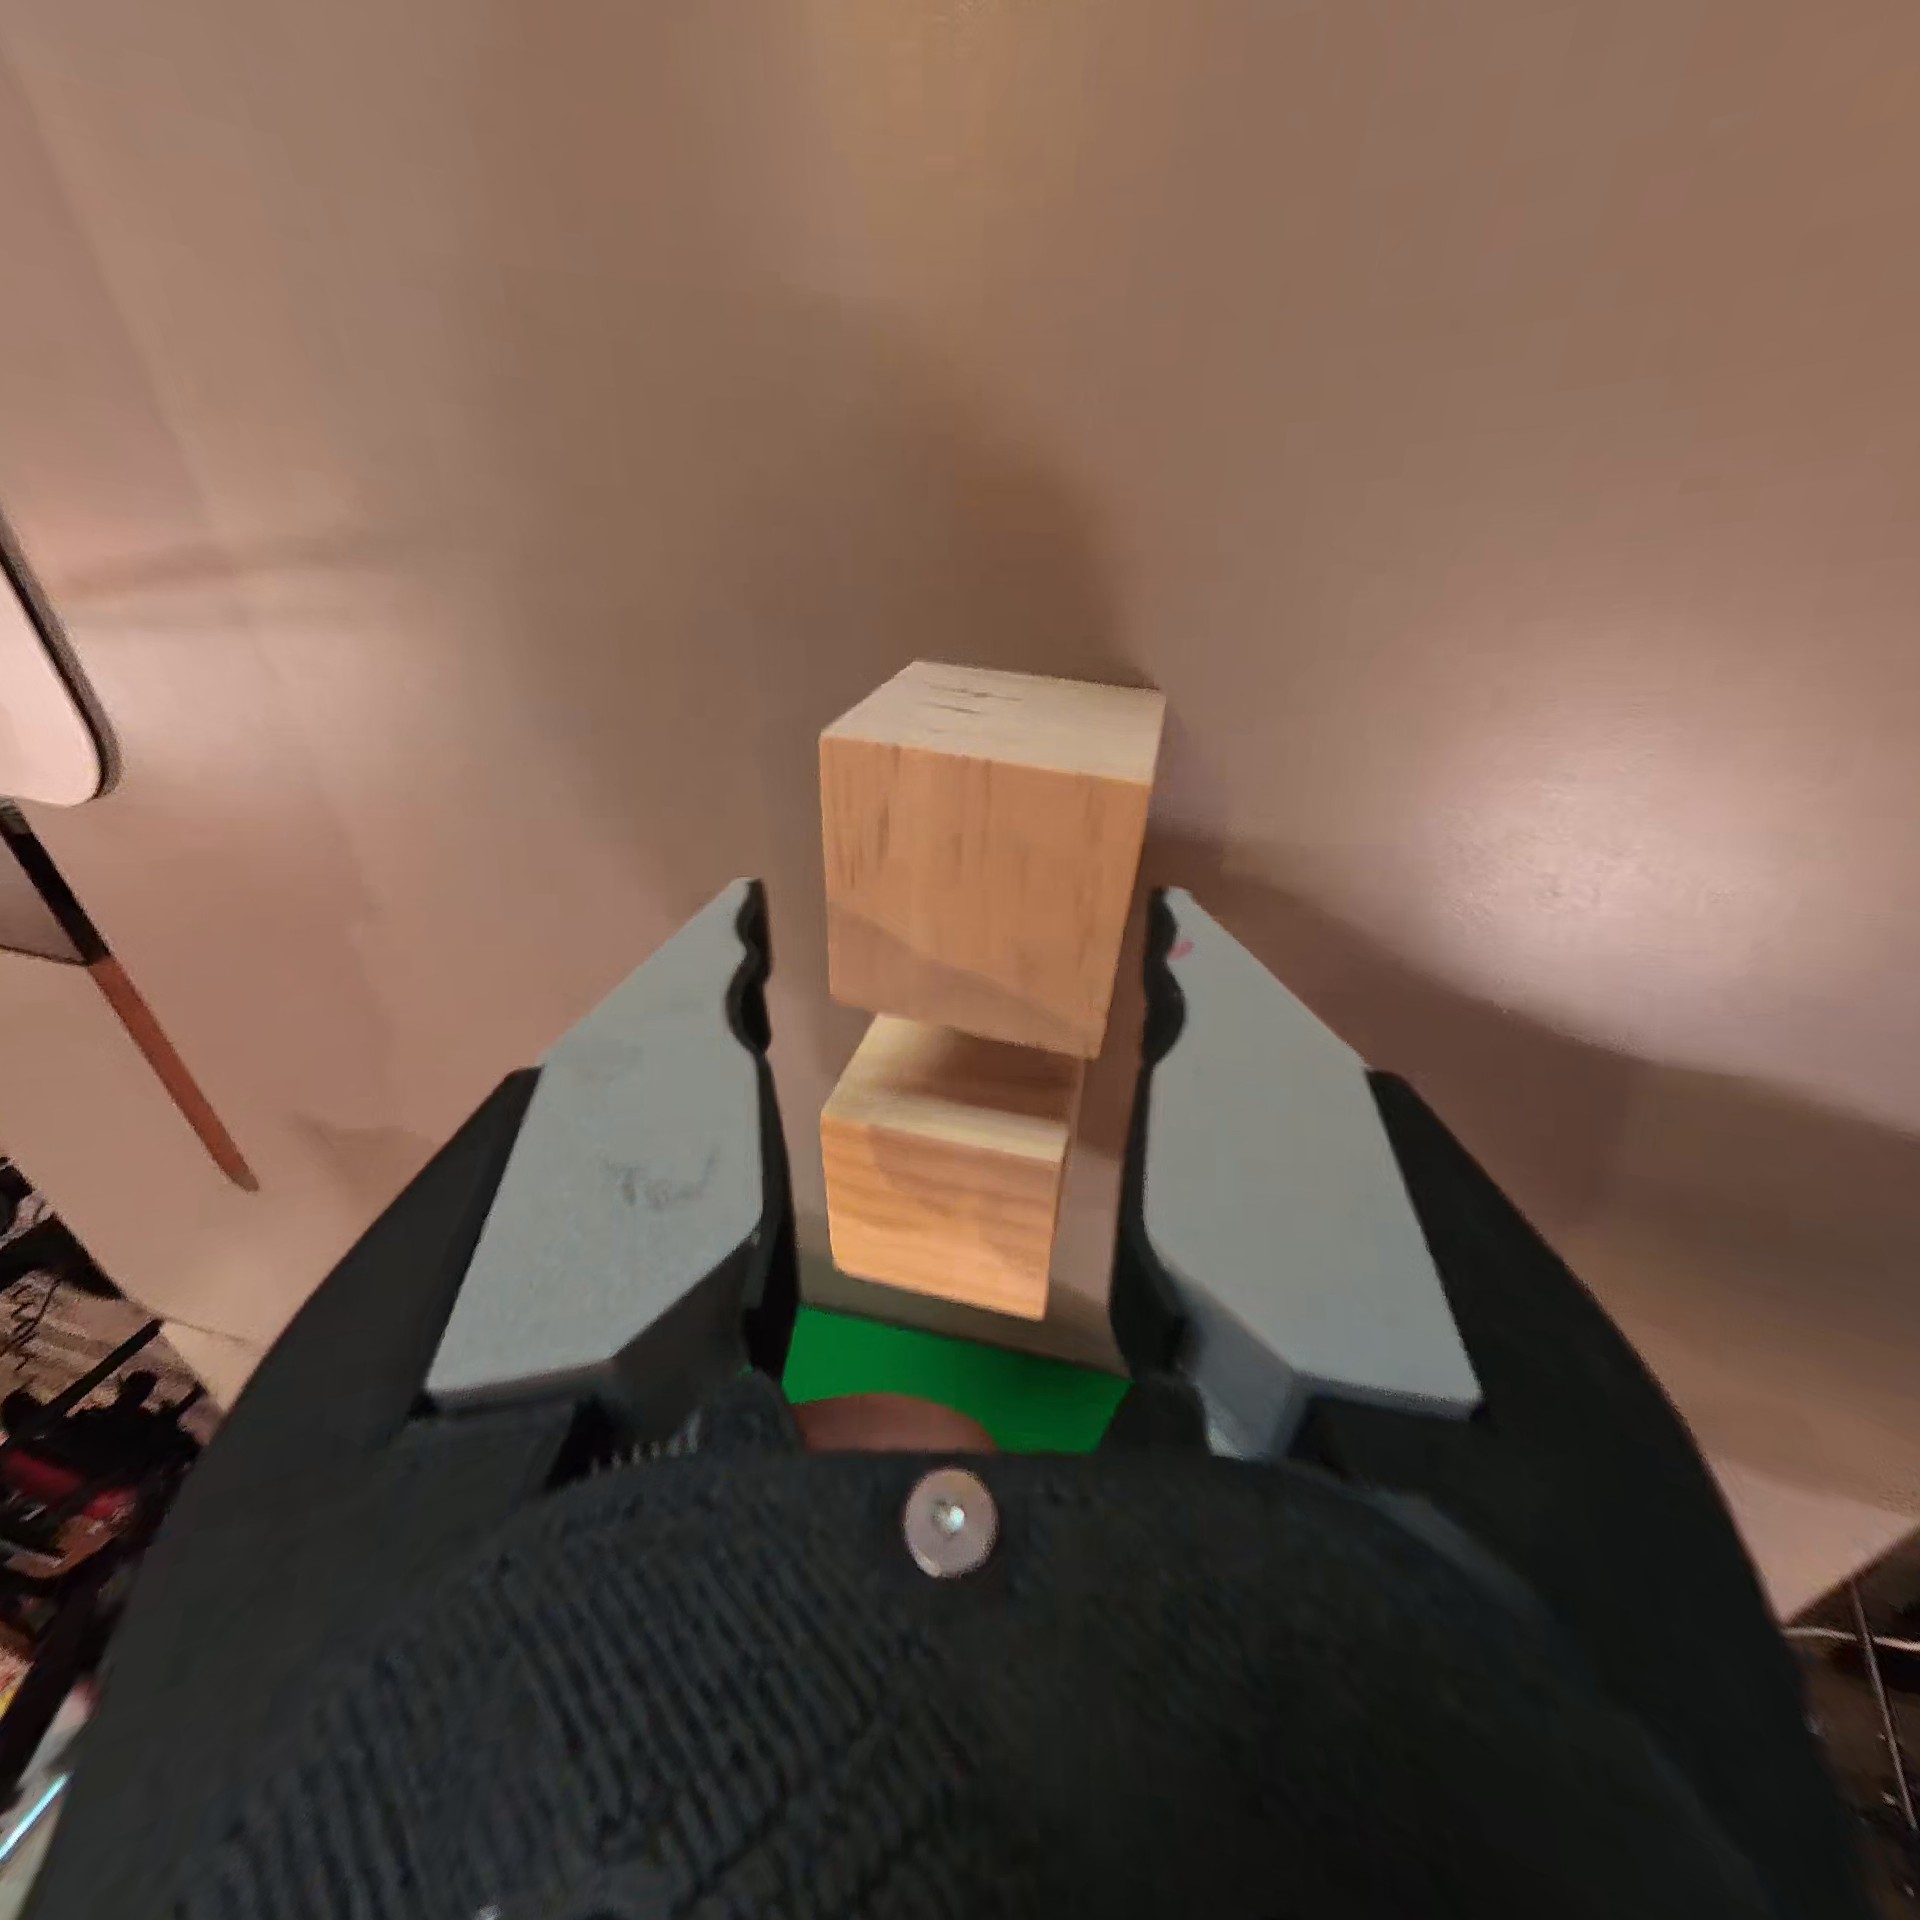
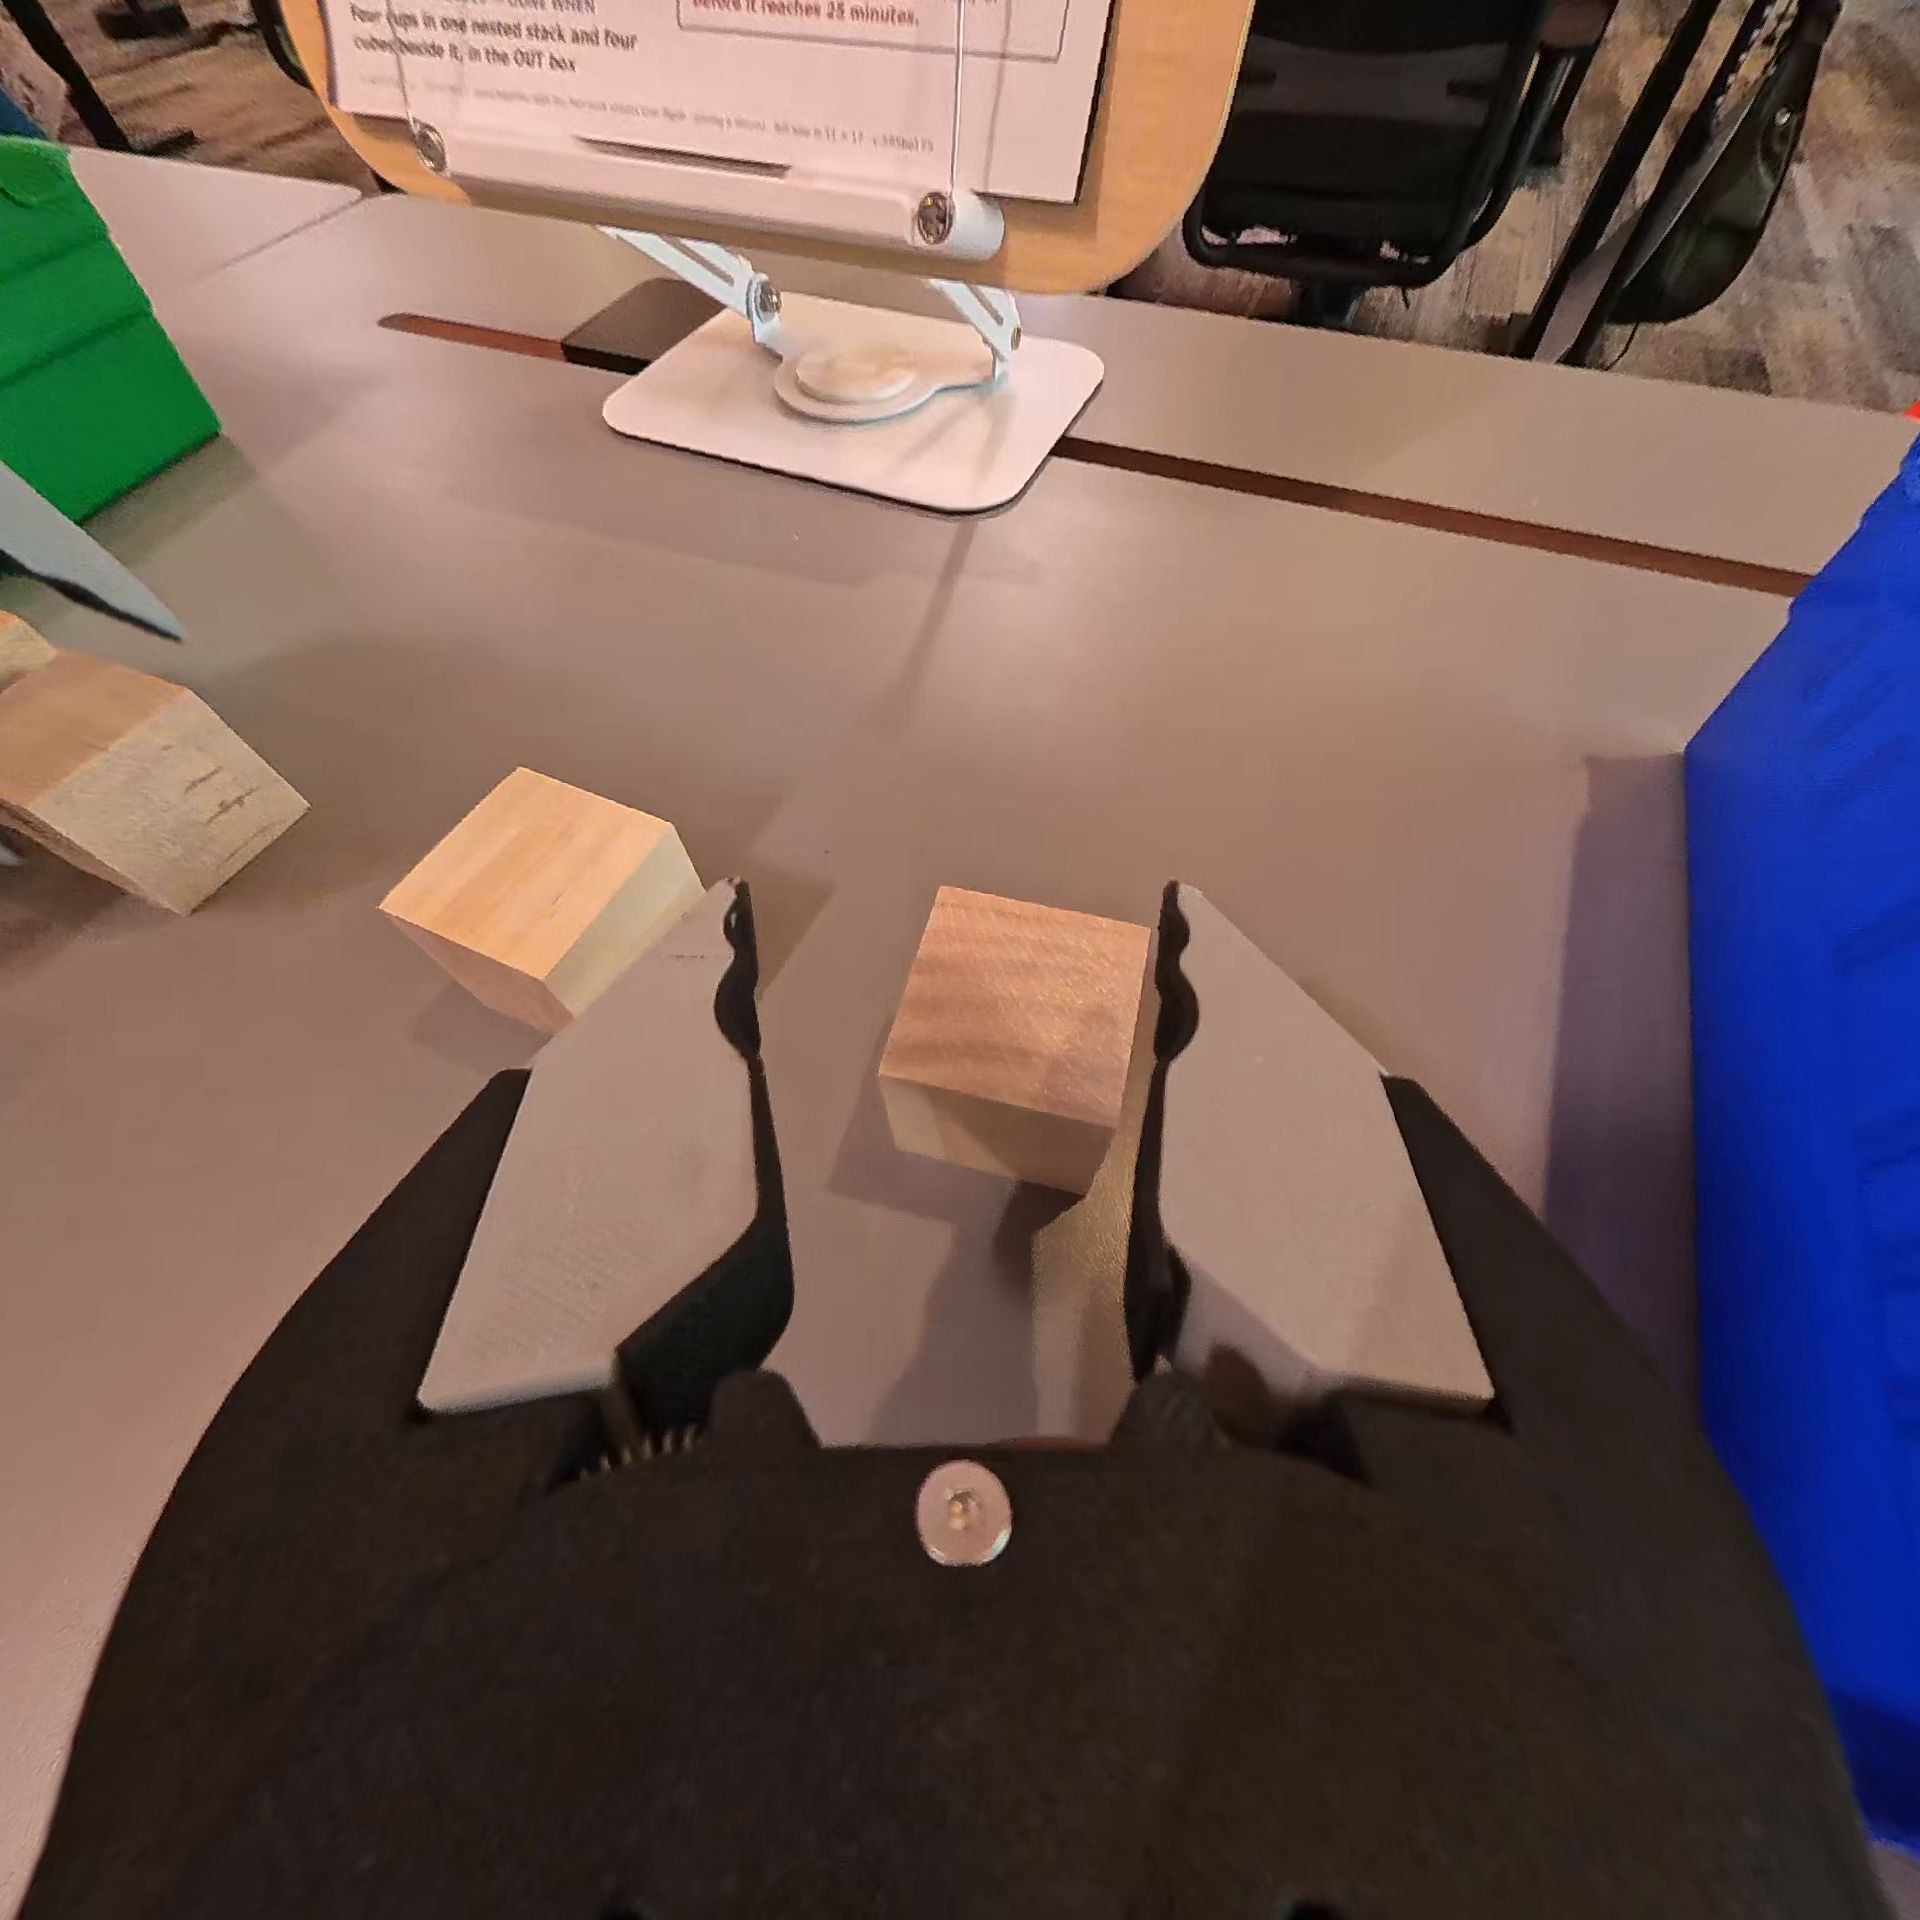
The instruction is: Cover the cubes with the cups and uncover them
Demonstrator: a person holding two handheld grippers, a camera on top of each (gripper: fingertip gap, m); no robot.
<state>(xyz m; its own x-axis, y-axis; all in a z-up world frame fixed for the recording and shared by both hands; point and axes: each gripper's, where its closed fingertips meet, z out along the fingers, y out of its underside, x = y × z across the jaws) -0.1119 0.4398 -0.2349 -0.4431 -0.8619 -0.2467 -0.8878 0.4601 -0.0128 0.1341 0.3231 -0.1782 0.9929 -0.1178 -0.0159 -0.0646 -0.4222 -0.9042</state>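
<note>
Grey fingers of my left gripper [image 1: 961, 977] are standing apart, and a wooden cube [image 1: 987, 862] is sitting between the tips with a gap showing on both sides, so I am gripping nothing there. A second wooden cube [image 1: 945, 1195] is lying nearer the palm, partly under the first in this view, and a green patch [image 1: 935, 1371] is showing below it. Both are resting on the plain brown table [image 1: 1351, 416].

My right gripper [image 2: 956, 977] is likewise spread open. A darker wooden cube [image 2: 1018, 1029] is sitting on the table between the fingers, close against the right finger [image 2: 1247, 1039] and well clear of the left one; I cannot tell whether the right pad is touching it. A paler cube [image 2: 530, 894] is lying just left of the left fingertip. Farther left, another cube [image 2: 135, 790] is appearing near the other gripper's finger [image 2: 83, 582]. A green box [image 2: 83, 343], a blue box [image 2: 1818, 1039] and a white stand [image 2: 852, 416] with a sheet are bordering the work area.
</note>
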